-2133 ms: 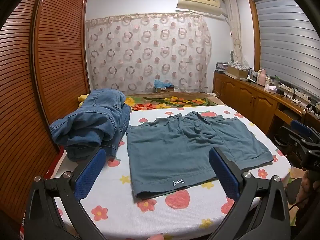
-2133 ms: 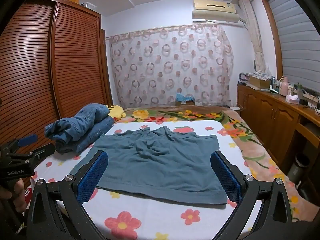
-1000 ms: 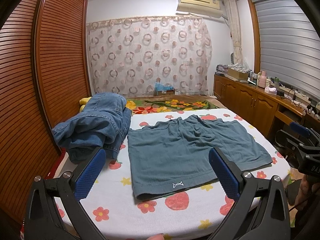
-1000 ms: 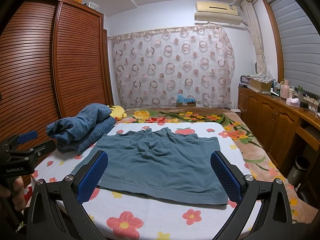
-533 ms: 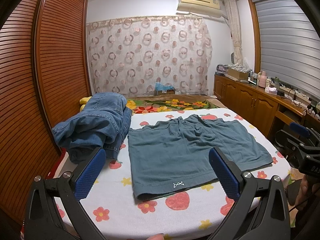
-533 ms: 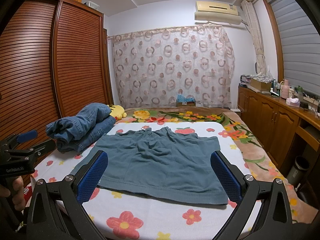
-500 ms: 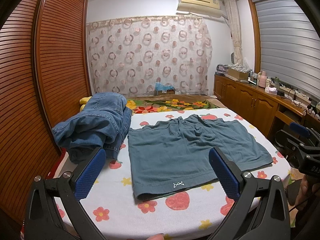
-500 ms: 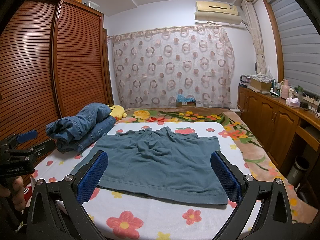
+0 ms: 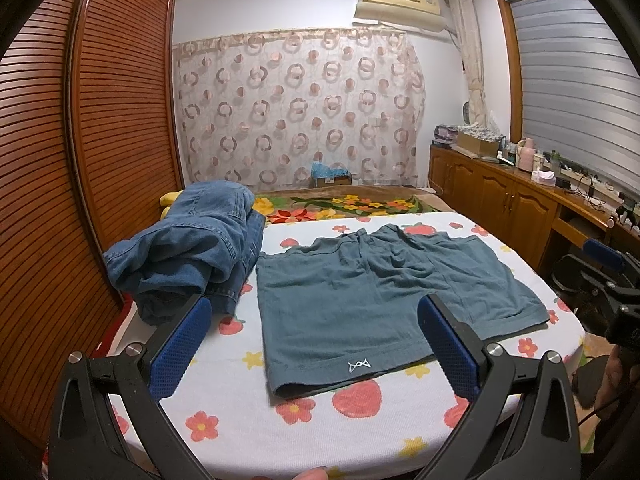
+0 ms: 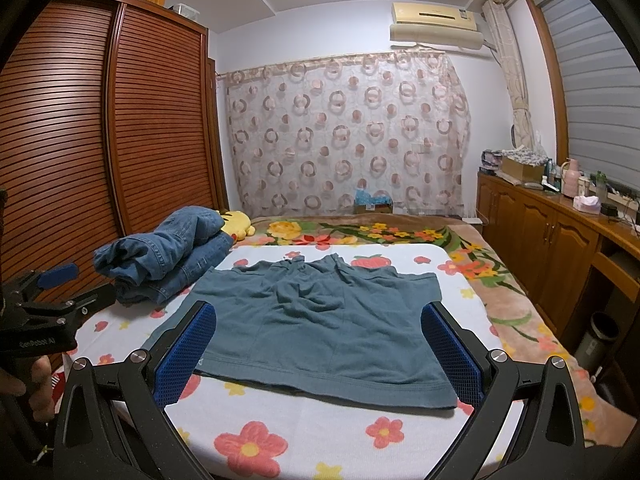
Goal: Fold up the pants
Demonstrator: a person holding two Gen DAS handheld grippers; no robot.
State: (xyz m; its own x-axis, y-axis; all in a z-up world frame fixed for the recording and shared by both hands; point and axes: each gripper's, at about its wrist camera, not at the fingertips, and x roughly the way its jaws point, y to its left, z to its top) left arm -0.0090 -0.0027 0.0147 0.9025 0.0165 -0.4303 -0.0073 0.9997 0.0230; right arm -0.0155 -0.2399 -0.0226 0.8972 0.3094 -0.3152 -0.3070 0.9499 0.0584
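Grey-green shorts (image 9: 380,296) lie spread flat on the white flowered sheet (image 9: 248,408), waistband at the far side; they also show in the right wrist view (image 10: 320,324). My left gripper (image 9: 316,344) is open and empty, held above the near left edge of the bed. My right gripper (image 10: 318,350) is open and empty, held above the near right edge. Each gripper also shows in the other's view, the right one (image 9: 604,276) at the right edge and the left one (image 10: 44,304) at the left edge.
A pile of blue jeans (image 9: 192,244) lies left of the shorts, next to a yellow plush toy (image 10: 236,222). A slatted wooden wardrobe (image 9: 80,160) runs along the left. Wooden cabinets (image 9: 512,208) line the right wall. A floral blanket (image 9: 340,204) covers the bed's far end.
Both views have shifted only slightly since two seconds ago. The shorts and jeans have not moved. Both grippers stay open.
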